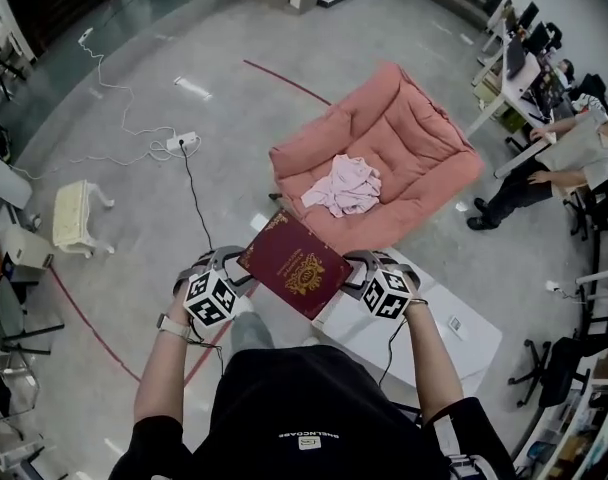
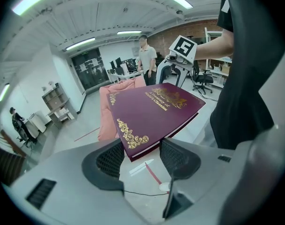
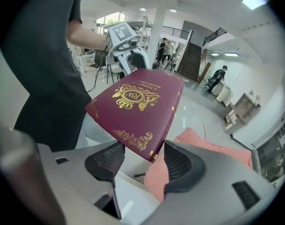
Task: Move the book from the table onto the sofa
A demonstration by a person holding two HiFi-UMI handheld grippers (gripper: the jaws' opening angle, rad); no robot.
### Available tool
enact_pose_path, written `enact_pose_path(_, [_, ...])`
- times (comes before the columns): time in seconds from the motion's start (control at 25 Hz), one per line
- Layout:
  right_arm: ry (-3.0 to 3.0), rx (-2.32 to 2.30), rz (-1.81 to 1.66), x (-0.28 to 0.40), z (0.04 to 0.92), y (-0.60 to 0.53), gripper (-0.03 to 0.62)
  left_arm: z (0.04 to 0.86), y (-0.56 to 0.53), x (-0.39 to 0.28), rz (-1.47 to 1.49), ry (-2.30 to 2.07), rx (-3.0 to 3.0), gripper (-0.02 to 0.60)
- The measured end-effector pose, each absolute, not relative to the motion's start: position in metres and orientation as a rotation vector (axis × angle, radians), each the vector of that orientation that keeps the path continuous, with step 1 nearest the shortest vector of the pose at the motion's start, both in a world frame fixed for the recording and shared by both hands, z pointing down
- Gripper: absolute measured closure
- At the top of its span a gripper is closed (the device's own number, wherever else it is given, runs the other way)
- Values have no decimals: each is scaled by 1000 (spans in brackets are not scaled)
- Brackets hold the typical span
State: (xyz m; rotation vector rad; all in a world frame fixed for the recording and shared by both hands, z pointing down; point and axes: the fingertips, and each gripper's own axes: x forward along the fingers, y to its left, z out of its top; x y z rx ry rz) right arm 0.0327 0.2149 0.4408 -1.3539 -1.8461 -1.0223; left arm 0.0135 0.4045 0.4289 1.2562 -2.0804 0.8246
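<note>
Grey office floor (image 1: 184, 168); pink sofa (image 1: 424, 148), pale garment (image 1: 344, 186) on seat; white table (image 1: 434, 333) below hands; maroon book (image 1: 296, 264) airborne, short of sofa; left gripper (image 2: 141, 156), right gripper (image 3: 138, 159) each clamped wide on opposite book corners.

Held out ahead and tilted downward, the grey left gripper (image 1: 232, 266) and grey right gripper (image 1: 357, 274) each clamp an opposite corner of the maroon gold-embossed book (image 1: 294, 264).

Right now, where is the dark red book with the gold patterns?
Head view, centre: the book hangs in the air between the left hand-held gripper and the right hand-held gripper, each clamping one corner, just short of the pink sofa.
</note>
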Motion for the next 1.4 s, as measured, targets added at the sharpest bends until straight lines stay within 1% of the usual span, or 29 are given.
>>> enact_pose_path(0.36, [-1890, -1266, -976, -62, 439, 316, 315, 421, 505, -96, 885, -2040, 1332, 336])
enact_pose_path(0.64, [-1889, -1221, -974, -134, 448, 345, 315, 434, 533, -172, 881, -2032, 1364, 336])
enact_pose_path(1.08, [-1927, -1158, -939, -210, 457, 296, 315, 444, 483, -254, 880, -2045, 1397, 336])
enact_pose_path(1.4, [-1971, -1087, -868, -311, 467, 168, 315, 452, 353, -368, 936, -1977, 1428, 336])
